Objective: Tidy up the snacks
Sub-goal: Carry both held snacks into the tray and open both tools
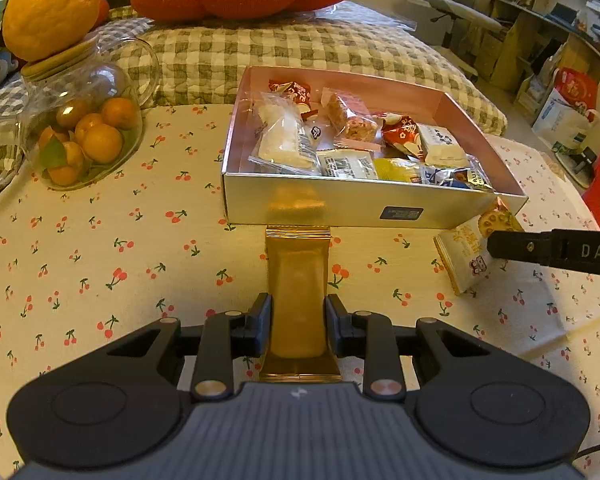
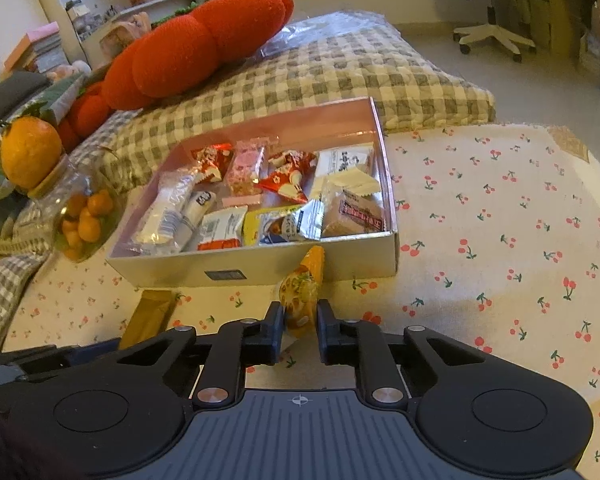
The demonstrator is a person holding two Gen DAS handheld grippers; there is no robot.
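We see the shallow box (image 1: 340,208) packed with wrapped snacks (image 2: 260,200). A long gold packet (image 1: 298,276) lies on the counter (image 1: 100,264) against its near wall, clamped in our left tool (image 1: 298,320). Our right tool (image 2: 299,320) pinches a yellow biscuit packet (image 2: 302,292) beside the box.

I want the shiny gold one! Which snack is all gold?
The gold bar between the left hand-held gripper's fingers, lying outside the box. The other loose snack, the cracker pack, is pale with pictures.
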